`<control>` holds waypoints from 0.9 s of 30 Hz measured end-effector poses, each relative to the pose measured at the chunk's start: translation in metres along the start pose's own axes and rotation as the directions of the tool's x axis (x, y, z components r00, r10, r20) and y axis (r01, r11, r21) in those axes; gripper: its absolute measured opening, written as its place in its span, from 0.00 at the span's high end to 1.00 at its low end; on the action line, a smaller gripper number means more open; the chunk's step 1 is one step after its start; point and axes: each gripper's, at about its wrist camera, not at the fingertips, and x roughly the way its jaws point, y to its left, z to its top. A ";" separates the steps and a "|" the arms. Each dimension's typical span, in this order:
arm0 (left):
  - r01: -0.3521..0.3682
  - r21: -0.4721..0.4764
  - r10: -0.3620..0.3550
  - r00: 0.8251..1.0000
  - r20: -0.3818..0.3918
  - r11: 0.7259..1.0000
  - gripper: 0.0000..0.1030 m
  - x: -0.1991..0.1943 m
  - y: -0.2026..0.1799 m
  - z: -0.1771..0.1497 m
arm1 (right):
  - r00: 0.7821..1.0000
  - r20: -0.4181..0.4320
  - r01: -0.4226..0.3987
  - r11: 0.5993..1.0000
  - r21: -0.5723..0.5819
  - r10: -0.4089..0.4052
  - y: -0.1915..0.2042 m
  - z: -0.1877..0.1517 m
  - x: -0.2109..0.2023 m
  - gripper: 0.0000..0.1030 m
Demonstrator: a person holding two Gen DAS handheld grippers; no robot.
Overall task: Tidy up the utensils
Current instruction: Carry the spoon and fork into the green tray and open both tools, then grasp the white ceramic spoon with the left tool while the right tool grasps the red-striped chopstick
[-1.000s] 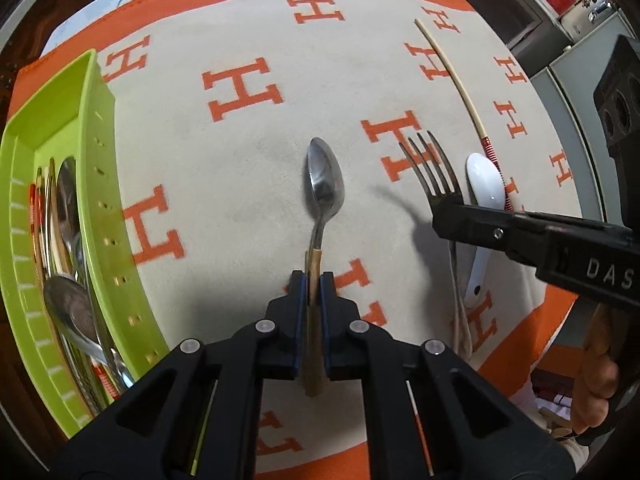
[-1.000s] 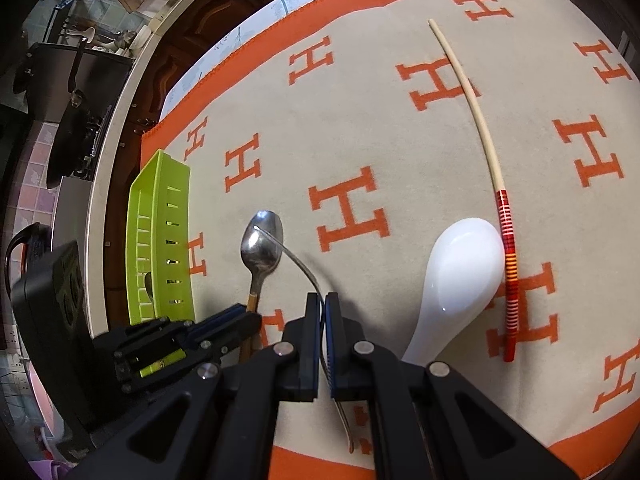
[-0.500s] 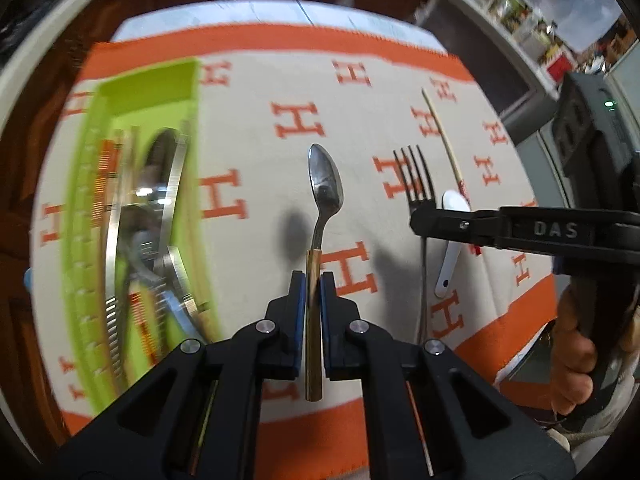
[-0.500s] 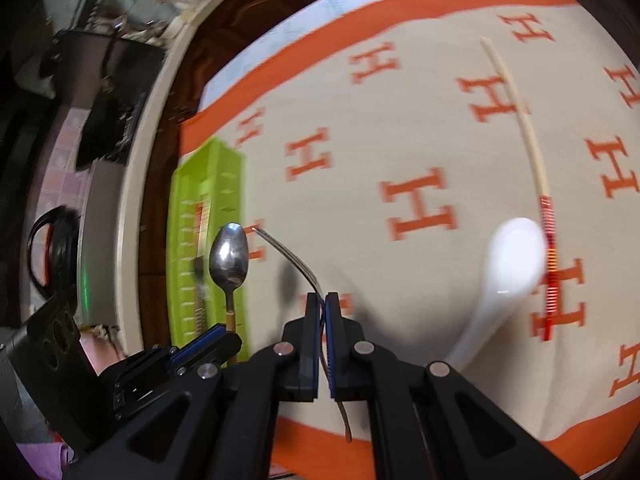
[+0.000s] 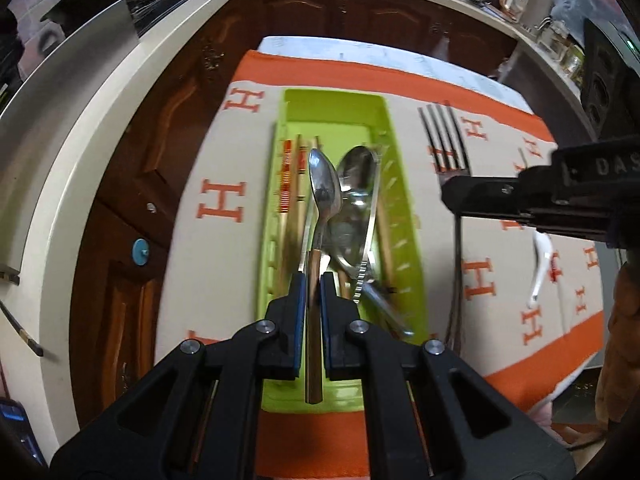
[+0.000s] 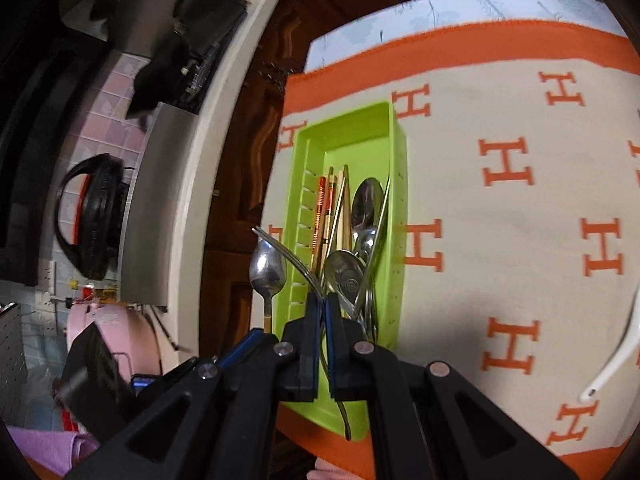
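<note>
Our left gripper (image 5: pixel 314 286) is clamped on the wooden-handled steel spoon (image 5: pixel 323 196), held over the lime-green plastic cutlery tray (image 5: pixel 394 184) (already crowded with spoons and chopsticks). Our right gripper (image 6: pixel 323 307) pinches the steel fork (image 5: pixel 445 138) just right of the tray, above the cream cloth with orange H letters (image 6: pixel 520 208). A white ceramic spoon (image 5: pixel 540 268) lies farther right.

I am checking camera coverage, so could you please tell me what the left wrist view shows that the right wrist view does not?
Only the left wrist view shows the fork's tines face-on and the right gripper from the side. Only the right wrist view shows the black kettle. Both show the green tray, the spoon in the left gripper, and the white spoon's handle.
</note>
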 end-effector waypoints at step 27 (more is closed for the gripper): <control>-0.005 -0.023 0.006 0.999 0.051 1.000 0.59 0.004 -0.008 -0.008 | 0.979 0.037 0.203 0.974 -0.102 -0.200 -0.004 -0.021 0.007 0.89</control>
